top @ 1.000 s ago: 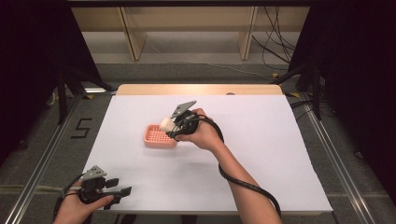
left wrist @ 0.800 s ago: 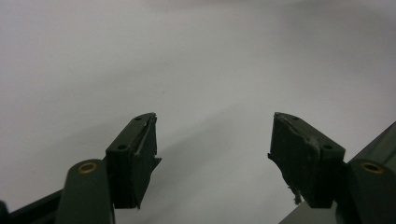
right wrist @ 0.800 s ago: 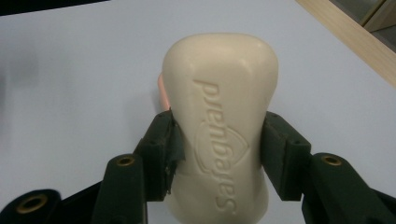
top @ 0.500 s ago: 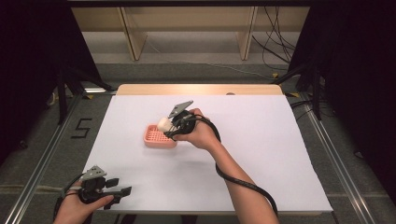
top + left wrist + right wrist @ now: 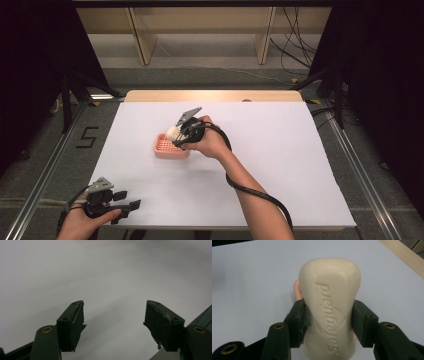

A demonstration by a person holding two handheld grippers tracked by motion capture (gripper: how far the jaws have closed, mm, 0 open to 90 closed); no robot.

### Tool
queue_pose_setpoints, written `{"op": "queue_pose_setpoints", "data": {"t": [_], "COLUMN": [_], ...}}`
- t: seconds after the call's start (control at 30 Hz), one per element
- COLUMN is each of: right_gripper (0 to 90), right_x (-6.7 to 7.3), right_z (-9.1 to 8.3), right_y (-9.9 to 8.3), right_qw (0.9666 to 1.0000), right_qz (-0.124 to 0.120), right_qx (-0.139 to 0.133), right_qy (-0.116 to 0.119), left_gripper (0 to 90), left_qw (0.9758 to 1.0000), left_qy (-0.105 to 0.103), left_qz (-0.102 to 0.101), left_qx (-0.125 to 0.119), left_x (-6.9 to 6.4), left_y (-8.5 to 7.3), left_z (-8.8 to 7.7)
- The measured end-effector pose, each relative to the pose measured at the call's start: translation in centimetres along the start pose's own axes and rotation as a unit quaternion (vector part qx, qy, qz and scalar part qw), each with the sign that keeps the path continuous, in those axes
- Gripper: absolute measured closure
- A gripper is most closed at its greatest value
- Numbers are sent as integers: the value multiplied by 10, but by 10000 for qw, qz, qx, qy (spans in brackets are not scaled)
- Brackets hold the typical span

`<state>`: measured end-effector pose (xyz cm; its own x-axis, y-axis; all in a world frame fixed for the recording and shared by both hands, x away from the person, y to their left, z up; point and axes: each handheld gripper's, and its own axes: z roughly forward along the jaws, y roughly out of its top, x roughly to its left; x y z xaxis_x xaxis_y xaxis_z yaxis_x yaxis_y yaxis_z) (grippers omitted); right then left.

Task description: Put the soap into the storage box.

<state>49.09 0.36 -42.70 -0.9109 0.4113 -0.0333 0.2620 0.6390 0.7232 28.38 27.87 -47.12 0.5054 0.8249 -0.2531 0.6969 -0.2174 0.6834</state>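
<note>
A cream bar of soap (image 5: 329,302) with embossed lettering sits clamped between the two jaws of my right gripper (image 5: 329,315). In the high view that right gripper (image 5: 176,135) holds the soap (image 5: 172,132) just above the right end of a pink slotted soap dish (image 5: 167,146) near the table's middle. A sliver of the pink dish (image 5: 296,287) peeks out behind the soap. My left gripper (image 5: 129,205) rests at the front left corner of the table, and my left gripper (image 5: 113,315) stands open over bare white surface.
The white table (image 5: 280,150) has a wooden strip (image 5: 215,96) along its far edge. Metal rails (image 5: 45,170) run along both sides. A cable (image 5: 250,190) trails from the right gripper along the forearm.
The right gripper with the soap has shifted slightly left and down toward the pink dish. The left gripper has stayed put.
</note>
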Motion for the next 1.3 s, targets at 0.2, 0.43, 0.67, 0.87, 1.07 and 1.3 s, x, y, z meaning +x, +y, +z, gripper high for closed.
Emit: {"op": "queue_pose_setpoints", "data": {"t": [0.2, 0.43, 0.67, 0.87, 1.07, 1.3], "right_gripper": [506, 506, 504, 472, 425, 466], "right_x": [-2, -3, -1, 0, 1, 10], "right_z": [11, 22, 31, 34, 22, -37], "right_y": [1, 3, 6, 6, 1, -43], "right_qw": [10000, 9997, 9991, 9992, 9998, 9990], "right_qz": [28, 1, -117, -25, 18, 182], "right_qx": [94, 234, 399, 385, 180, 318], "right_qy": [-19, -44, -77, -107, -115, -238], "left_gripper": [316, 316, 316, 316, 316, 316], "left_qw": [10000, 9999, 10000, 10000, 10000, 10000], "left_qy": [3, 1, 0, 63, -6, 20], "left_qz": [13, -59, -32, 9, 14, 15], "left_qx": [-2, -103, -67, -51, 12, -32], "left_x": [1, 0, 0, 0, 2, 1], "left_y": [0, 0, 0, 0, 0, -1], "left_z": [0, 0, -1, -1, -3, -1]}}
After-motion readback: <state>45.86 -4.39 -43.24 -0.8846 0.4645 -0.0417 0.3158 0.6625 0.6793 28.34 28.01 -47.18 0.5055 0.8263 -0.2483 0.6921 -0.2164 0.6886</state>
